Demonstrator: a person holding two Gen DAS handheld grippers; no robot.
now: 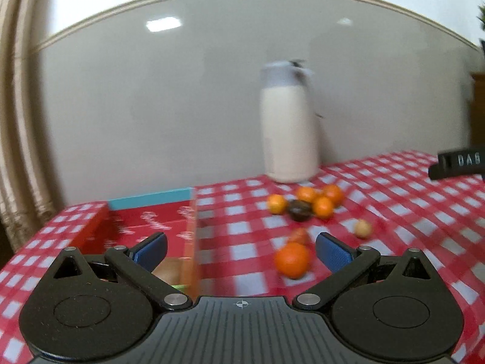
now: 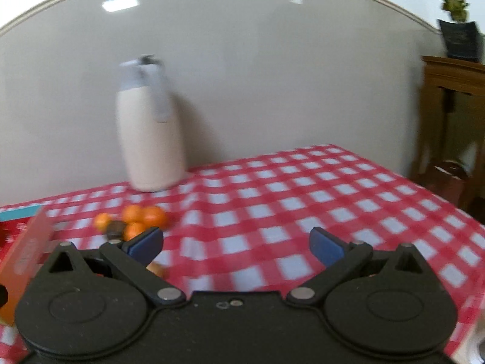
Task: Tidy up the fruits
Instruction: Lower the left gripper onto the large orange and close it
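In the left wrist view my left gripper (image 1: 241, 248) stands open above the checked tablecloth, nothing between its blue pads. A large orange (image 1: 292, 260) lies just inside its right finger, apart from it. Farther back, several small oranges (image 1: 322, 206) cluster around a dark fruit (image 1: 299, 210), and a pale round fruit (image 1: 362, 228) lies to the right. A red box (image 1: 151, 221) with a blue far edge sits at left; a brown fruit (image 1: 169, 268) shows inside it. My right gripper (image 2: 236, 245) is wide open and empty over bare cloth, the orange cluster (image 2: 142, 217) to its left.
A tall cream jug (image 1: 289, 124) with a grey lid stands by the wall behind the fruit. The other gripper's black body (image 1: 457, 165) juts in at the right of the left wrist view. A wooden side table (image 2: 454, 106) with a potted plant stands beyond the table's right edge.
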